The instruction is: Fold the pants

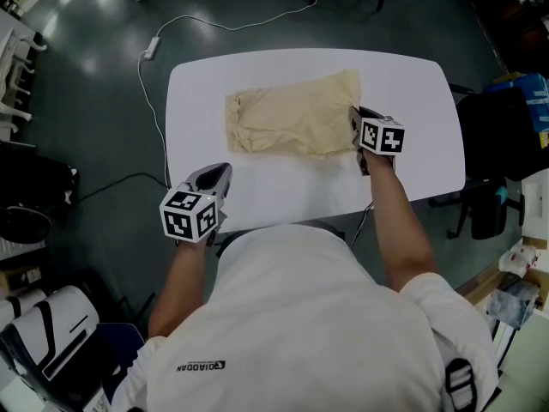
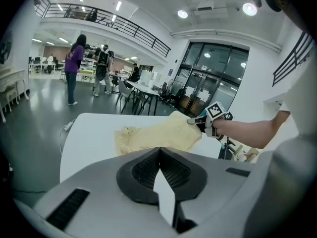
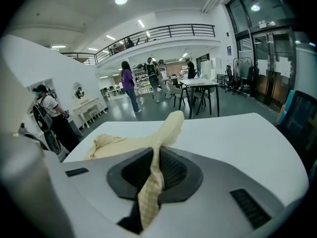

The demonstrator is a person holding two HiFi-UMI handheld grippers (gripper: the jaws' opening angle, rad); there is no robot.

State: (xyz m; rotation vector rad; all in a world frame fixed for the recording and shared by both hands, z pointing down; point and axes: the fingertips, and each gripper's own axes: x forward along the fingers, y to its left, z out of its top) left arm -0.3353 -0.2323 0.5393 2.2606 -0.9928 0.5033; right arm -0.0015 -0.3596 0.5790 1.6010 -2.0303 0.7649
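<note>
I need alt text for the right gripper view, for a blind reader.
The right gripper is shut on an edge of the pale yellow cloth pants, holding it raised above the white rounded table. The rest lies crumpled there; people stand behind.

- A large open-plan office or lab hall, tall and brightly lit, with round ceiling lights (image 3: 121, 0) and light strips set in a white ceiling.
- A mezzanine (image 3: 158, 33) with a dark metal railing runs above the main floor.
- Tall glass doors (image 2: 208, 78) in dark frames close one side.
- Work tables with chairs (image 3: 198, 90) stand in rows further back, and several people (image 2: 74, 68) stand among them.
- The floor (image 1: 86, 101) is dark, polished and reflects the lights.
- A white bench (image 1: 206, 84) with rounded corners stands in the open, a white cable (image 1: 232, 24) trailing past it, and a black office chair (image 1: 489, 204) stands beside it.
</note>
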